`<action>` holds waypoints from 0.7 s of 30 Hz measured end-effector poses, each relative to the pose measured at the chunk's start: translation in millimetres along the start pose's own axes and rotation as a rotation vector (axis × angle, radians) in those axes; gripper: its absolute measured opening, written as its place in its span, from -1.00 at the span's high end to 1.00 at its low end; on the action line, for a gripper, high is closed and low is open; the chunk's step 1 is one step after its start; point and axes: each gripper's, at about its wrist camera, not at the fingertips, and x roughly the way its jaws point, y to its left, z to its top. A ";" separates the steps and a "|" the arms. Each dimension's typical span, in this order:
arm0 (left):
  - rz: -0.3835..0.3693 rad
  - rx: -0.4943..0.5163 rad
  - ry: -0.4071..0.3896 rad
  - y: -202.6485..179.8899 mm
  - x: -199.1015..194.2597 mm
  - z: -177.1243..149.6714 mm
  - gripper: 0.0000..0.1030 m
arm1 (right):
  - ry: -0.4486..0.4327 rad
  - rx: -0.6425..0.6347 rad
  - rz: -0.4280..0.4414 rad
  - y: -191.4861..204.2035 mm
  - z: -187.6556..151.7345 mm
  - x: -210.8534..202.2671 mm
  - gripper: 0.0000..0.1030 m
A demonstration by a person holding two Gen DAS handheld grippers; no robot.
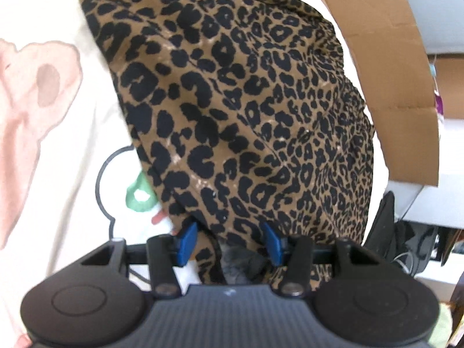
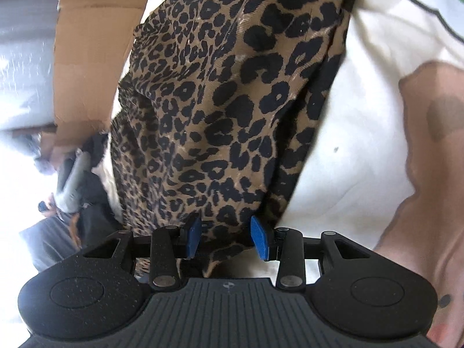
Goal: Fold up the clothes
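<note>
The leopard-print garment (image 1: 246,110) was thin woven cloth, tan with black blotches, hanging in soft folds and gathers over a white printed sheet (image 1: 58,174), its near edge drawn up to both grippers. By the look of it, it was light and limp, likely to sag and slide unless held at an edge or corner. The left hand-held gripper (image 1: 229,242) had that edge lying between its blue pads, which stood well apart, so it seemed not clamped. The right hand-held gripper (image 2: 224,237) likewise had cloth between parted pads; whether either pinched a layer I could not tell. A stiff, flat brown cardboard flap (image 1: 400,72) stood just beyond the garment.
</note>
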 end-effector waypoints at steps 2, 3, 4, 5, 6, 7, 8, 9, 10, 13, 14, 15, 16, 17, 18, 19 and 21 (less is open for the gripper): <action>-0.025 -0.033 0.004 2.9 2.4 1.3 -0.03 | 0.014 0.025 0.018 -0.6 -0.6 4.1 0.07; -0.036 -0.049 0.008 4.3 4.1 1.6 -0.03 | 0.024 0.033 0.019 -0.9 -1.3 7.0 0.07; -0.046 -0.062 0.009 5.3 5.5 1.6 -0.02 | 0.035 0.040 0.016 -1.7 -2.2 10.0 0.07; -0.057 -0.071 0.005 5.7 6.6 1.4 -0.01 | 0.045 0.051 0.014 -3.2 -3.4 12.6 0.07; -0.068 -0.080 0.001 6.1 7.8 1.2 -0.01 | 0.055 0.064 0.013 -4.9 -4.7 15.0 0.07; -0.078 -0.086 -0.002 6.2 9.2 1.1 0.02 | 0.065 0.077 0.012 -6.6 -6.0 17.3 0.07; -0.084 -0.088 -0.001 6.3 10.8 0.9 0.11 | 0.067 0.085 0.017 -7.7 -7.1 18.6 0.07; -0.079 -0.090 0.002 7.0 12.1 0.7 0.17 | 0.060 0.091 0.024 -8.4 -7.4 18.5 0.07; -0.075 -0.091 0.005 7.7 13.4 0.5 0.28 | 0.050 0.098 0.030 -8.9 -7.3 18.1 0.07; -0.061 -0.095 0.015 9.9 17.3 -0.1 0.71 | 0.016 0.111 0.019 -9.6 -3.1 18.4 0.13; -0.057 -0.096 0.018 10.7 18.6 -0.3 0.82 | 0.004 0.115 0.014 -9.8 -1.5 18.5 0.25; -0.052 -0.097 0.022 11.4 19.9 -0.5 0.87 | -0.003 0.112 0.004 -9.1 0.0 19.1 0.57; -0.047 -0.098 0.025 12.1 21.2 -0.6 0.93 | -0.007 0.098 -0.012 -8.1 0.9 19.1 0.87; -0.043 -0.100 0.028 12.8 22.5 -0.8 0.96 | -0.010 0.082 -0.030 -7.2 1.4 18.5 0.97; -0.038 -0.101 0.031 13.6 23.8 -1.0 0.96 | -0.014 0.065 -0.048 -6.3 2.0 18.0 1.00; -0.031 -0.099 0.032 14.2 24.3 -1.5 0.97 | -0.016 0.047 -0.062 -4.3 1.8 17.3 1.00; -0.007 -0.079 0.025 14.4 22.3 -2.4 0.97 | -0.016 0.014 -0.091 -0.7 1.3 16.5 1.00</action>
